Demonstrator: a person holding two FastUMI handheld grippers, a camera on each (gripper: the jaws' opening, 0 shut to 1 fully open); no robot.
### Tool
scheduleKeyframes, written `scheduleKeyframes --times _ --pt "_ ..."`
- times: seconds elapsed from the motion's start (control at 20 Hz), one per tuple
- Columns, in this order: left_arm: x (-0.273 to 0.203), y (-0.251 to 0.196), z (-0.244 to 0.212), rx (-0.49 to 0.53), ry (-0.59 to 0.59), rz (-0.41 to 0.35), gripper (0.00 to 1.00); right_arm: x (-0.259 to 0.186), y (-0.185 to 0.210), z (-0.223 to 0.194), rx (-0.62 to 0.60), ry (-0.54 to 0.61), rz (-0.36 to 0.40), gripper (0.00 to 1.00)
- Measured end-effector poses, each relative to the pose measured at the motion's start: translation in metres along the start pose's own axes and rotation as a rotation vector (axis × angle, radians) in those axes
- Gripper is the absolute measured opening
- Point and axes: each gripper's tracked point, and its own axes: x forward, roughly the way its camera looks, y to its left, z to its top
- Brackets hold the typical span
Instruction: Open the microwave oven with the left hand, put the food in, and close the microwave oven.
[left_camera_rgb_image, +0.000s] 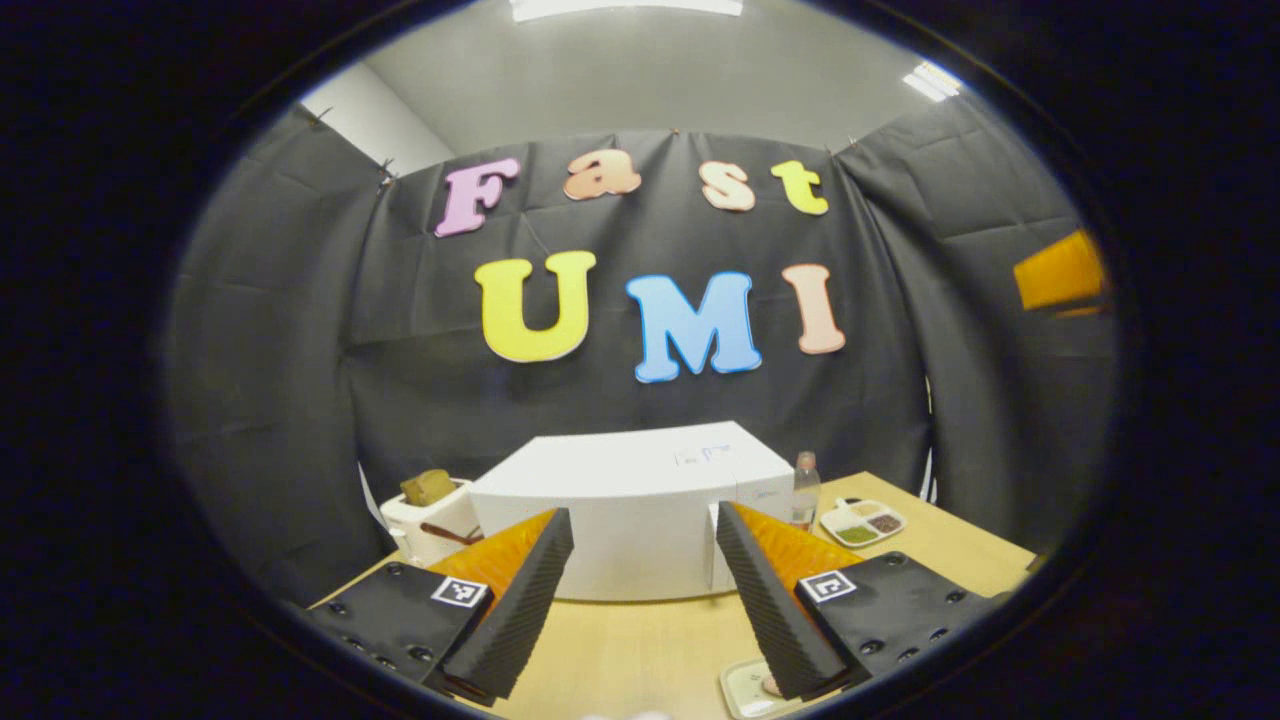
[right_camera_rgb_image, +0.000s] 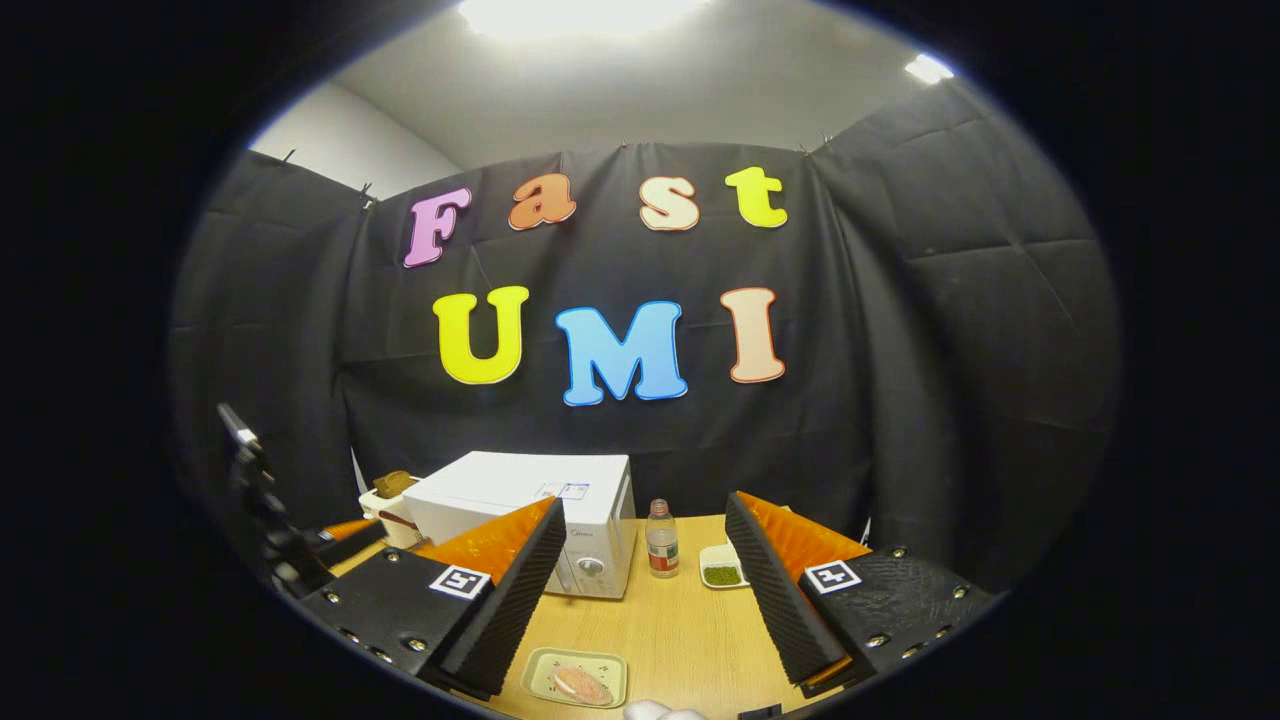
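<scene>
White microwave (left_camera_rgb_image: 640, 510) sits dead ahead of the left gripper (left_camera_rgb_image: 645, 600), door shut, well apart from the spread fingers — lined up for a door pull, nothing touched yet. In the right gripper view the microwave (right_camera_rgb_image: 540, 520) is ahead-left of the right gripper (right_camera_rgb_image: 640, 600), jaws also wide and empty. Food on its small plate (right_camera_rgb_image: 577, 677) lies just below, between the fingers, so a grab looks easy. Bottle (right_camera_rgb_image: 661, 540) and divided snack tray (left_camera_rgb_image: 862, 522) stand beyond, out of the way. Toaster (left_camera_rgb_image: 430, 515) sits left of the microwave.

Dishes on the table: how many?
2. A plate with food near the front edge, between the grippers; a divided tray right of the microwave, past the bottle. More may be hidden.
</scene>
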Motion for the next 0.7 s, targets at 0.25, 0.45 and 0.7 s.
scheduleKeyframes --times 0.25,0.45,0.7 --pt "0.076 -0.05 -0.081 0.032 0.072 -0.035 0.98 -0.001 -0.027 0.002 -0.073 0.041 -0.082 0.99" --pt "0.132 -0.085 -0.125 -0.02 0.106 -0.08 0.98 -0.001 -0.047 0.002 -0.078 0.052 -0.158 0.99" --pt "0.176 -0.095 -0.137 -0.048 0.098 -0.07 1.0 0.0 -0.064 -0.013 -0.102 0.088 -0.216 0.98"
